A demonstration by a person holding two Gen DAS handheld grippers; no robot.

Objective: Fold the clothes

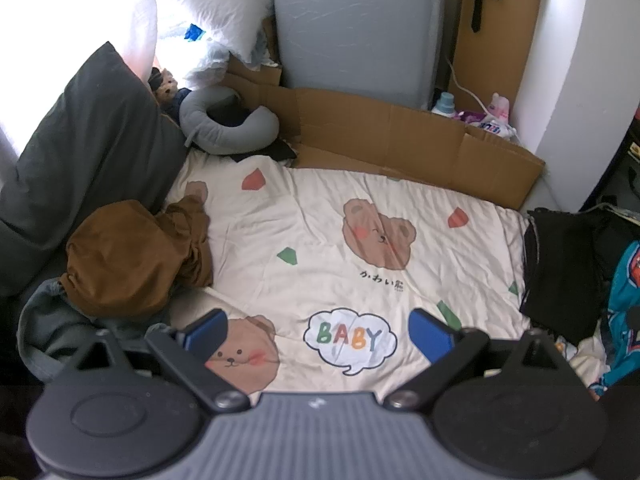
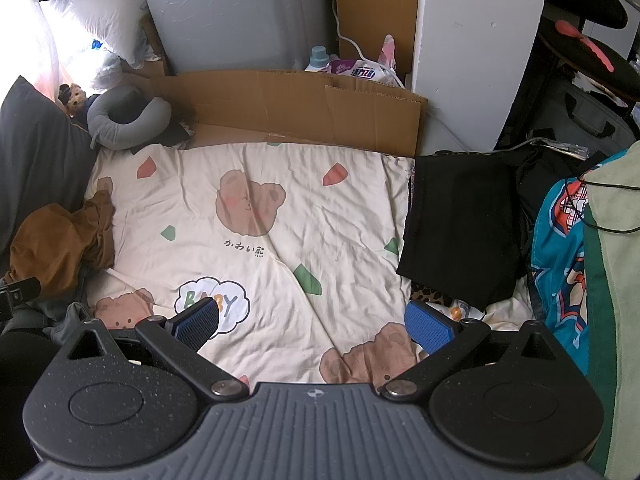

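Both the left gripper [image 1: 316,330] and the right gripper [image 2: 314,322] hover with jaws spread wide and empty over the cream bear-print quilt [image 1: 320,248], so this looks like the pause between garments. A neatly folded black garment [image 2: 460,220] lies at the quilt's right edge, while a crumpled brown garment [image 1: 132,256] sits at its left edge beside the dark grey pillow [image 1: 80,152]. The next move likely calls for the left gripper to reach to the brown heap, pinch an edge and drag it onto the bare middle of the quilt for spreading.

A crumpled garment [image 1: 132,256] lies left on the quilt [image 1: 320,240], a folded garment [image 1: 560,264] right.
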